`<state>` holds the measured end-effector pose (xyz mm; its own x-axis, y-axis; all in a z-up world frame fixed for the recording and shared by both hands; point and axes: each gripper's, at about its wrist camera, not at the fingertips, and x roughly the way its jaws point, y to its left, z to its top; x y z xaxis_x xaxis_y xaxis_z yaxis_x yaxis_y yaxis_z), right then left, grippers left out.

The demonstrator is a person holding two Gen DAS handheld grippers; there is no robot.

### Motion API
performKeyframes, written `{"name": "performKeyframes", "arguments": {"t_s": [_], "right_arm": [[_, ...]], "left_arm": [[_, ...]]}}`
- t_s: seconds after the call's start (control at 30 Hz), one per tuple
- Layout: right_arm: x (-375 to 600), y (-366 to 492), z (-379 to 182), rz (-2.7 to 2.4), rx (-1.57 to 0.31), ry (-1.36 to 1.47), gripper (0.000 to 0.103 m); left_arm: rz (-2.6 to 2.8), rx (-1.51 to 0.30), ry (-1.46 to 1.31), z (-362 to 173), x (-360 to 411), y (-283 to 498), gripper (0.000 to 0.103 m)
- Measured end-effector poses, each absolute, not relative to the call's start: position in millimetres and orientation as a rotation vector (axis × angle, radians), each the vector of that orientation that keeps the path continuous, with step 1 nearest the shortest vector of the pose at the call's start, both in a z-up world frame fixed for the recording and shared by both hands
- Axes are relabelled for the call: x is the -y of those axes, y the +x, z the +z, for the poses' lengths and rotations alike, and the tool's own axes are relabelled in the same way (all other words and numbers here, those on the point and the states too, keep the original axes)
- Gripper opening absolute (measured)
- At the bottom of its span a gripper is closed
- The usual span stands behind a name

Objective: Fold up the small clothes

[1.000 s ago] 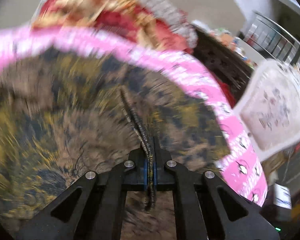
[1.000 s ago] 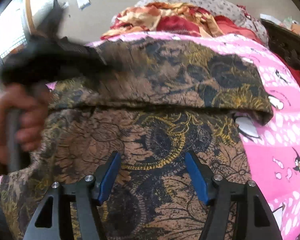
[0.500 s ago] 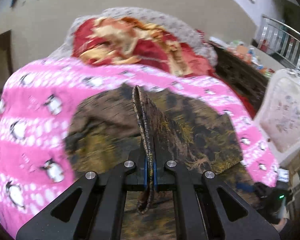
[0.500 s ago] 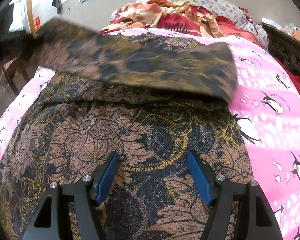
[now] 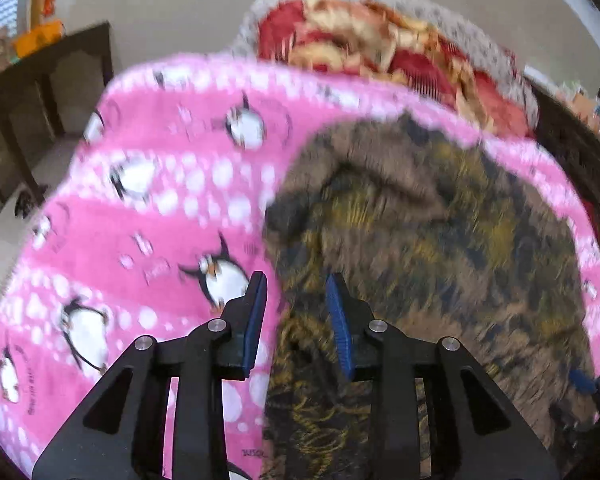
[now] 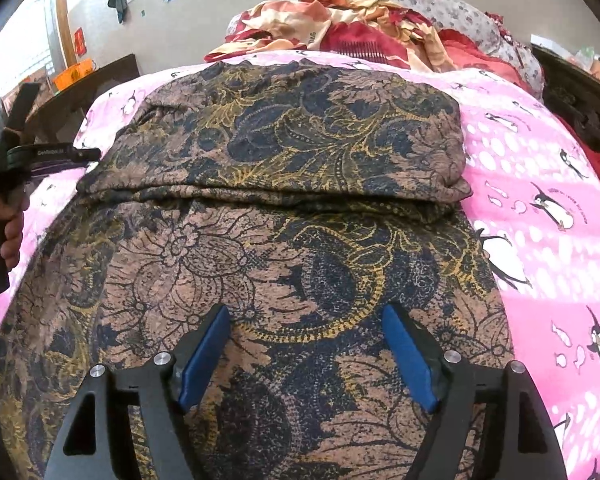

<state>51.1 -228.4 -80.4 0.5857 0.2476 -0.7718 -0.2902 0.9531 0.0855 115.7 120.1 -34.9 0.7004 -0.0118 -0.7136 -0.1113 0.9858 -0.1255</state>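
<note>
A brown garment with a dark blue and gold flower print (image 6: 284, 240) lies on a pink penguin blanket (image 6: 540, 184). Its far part is folded back toward me, with the fold edge running across the middle (image 6: 268, 196). In the left wrist view the garment (image 5: 440, 248) is blurred. My left gripper (image 5: 296, 316) is open and empty over the garment's left edge; it also shows at the left of the right wrist view (image 6: 40, 156). My right gripper (image 6: 306, 352) is open and empty, low over the near part of the garment.
A heap of red and gold bedding (image 6: 360, 28) and a grey patterned pillow (image 6: 440, 4) lie at the far end of the bed. A dark wooden table (image 5: 40, 92) stands to the left. A dark carved bed frame (image 6: 580, 92) runs along the right.
My left gripper has opened and let go of the garment edge it held. The folded part has dropped flat onto the garment. The left gripper has moved left. The right gripper has stayed put.
</note>
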Motion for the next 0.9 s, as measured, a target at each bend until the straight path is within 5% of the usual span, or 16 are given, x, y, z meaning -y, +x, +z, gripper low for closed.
{"name": "performKeyframes", "arguments": {"t_s": [0.07, 0.1, 0.17, 0.3, 0.57, 0.9], "right_arm": [[230, 52, -77, 0.340, -0.907, -0.026, 0.075], [233, 53, -71, 0.353, -0.904, 0.000, 0.073], [240, 58, -56, 0.337, -0.885, 0.050, 0.047], [257, 94, -20, 0.211, -0.791, 0.089, 0.030], [290, 163, -75, 0.237, -0.926, 0.062, 0.018], [279, 210, -2, 0.233, -0.763, 0.079, 0.018]], "left_arm": [[0.039, -0.736, -0.166, -21, -108, 113, 0.032], [0.019, -0.722, -0.164, -18, -101, 115, 0.042], [-0.006, -0.724, -0.155, -20, -86, 125, 0.053], [-0.003, -0.870, -0.183, -58, -78, 160, 0.053], [0.043, -0.834, -0.185, -83, -92, 150, 0.054], [0.085, -0.842, -0.136, -85, -83, 160, 0.058]]}}
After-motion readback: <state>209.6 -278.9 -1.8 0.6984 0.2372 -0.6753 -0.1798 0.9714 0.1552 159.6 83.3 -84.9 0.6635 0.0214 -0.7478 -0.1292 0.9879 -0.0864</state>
